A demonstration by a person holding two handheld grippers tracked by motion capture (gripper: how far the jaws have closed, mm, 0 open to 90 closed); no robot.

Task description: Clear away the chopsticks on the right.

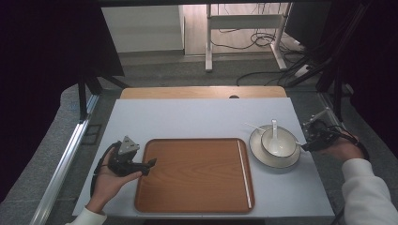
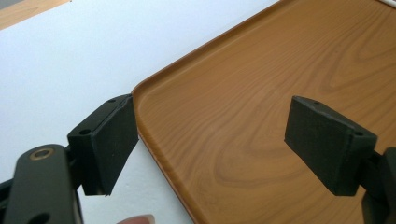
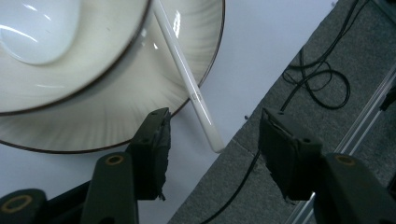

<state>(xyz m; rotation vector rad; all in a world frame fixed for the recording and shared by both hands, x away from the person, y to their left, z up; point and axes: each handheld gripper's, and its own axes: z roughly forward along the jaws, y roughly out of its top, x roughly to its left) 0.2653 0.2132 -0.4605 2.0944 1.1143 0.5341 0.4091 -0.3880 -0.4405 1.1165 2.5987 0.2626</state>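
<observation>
Right now my left tool (image 1: 151, 163) sits at the near-left edge of the wooden tray (image 1: 195, 173), jaws wide apart and holding nothing; in the left gripper view the tray's rounded corner (image 2: 140, 91) lies between the two pads, one pad over the white table (image 1: 187, 119) and the other over the wood. I judge that hand is only steadying or waiting beside the tray, which is bare apart from one white chopstick (image 1: 244, 173) lying along its right side.

Further right stands the plate (image 1: 256, 150) with the small bowl (image 1: 278, 143) and a white spoon (image 1: 274, 129) in it. A second chopstick (image 3: 187, 79) rests on the plate's rim, its end jutting out toward the table's edge.

My right tool (image 1: 304, 147) is at that end (partly open, nothing gripped); in the right gripper view the tip (image 3: 215, 140) lies between the pads without either touching it. So the step in hand is reaching for this chopstick. Next I need to centre the thin tip between the pads, close gently so it doesn't roll off the rim, then lift it clear of the plate.
</observation>
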